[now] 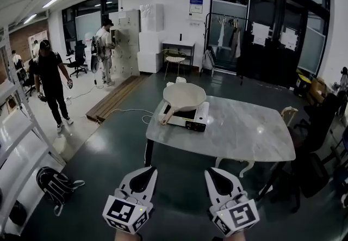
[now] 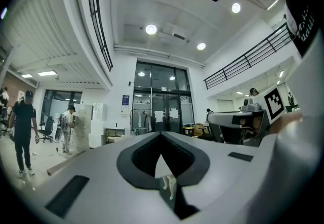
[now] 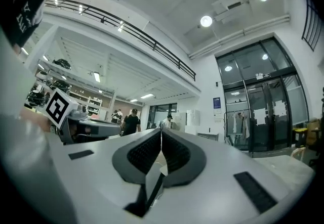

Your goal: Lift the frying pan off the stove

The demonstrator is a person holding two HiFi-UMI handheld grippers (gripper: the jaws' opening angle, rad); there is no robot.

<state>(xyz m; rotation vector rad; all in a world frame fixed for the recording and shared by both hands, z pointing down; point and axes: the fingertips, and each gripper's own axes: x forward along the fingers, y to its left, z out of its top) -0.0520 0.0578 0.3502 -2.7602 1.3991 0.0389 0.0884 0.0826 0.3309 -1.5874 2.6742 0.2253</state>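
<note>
Our left gripper (image 1: 147, 171) and right gripper (image 1: 213, 172) had their jaws closed tight, holding nothing, near us. The pan (image 1: 184, 96) sat on the stove (image 1: 188, 118) at the far left of the table (image 1: 247, 132).

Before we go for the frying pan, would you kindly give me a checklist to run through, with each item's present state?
1. Frying pan sits on the stove: ok.
2. Its handle juts toward the near left edge of the table, with nothing on it: ok.
3. Left gripper and right gripper empty: ok.
4. Jaws apart for a grasp: not ok, both are shut.
5. Pan within reach: probably not ok, both grippers hang over the floor, short of the table.
6. Tabletop round the stove bare: ok.
</note>
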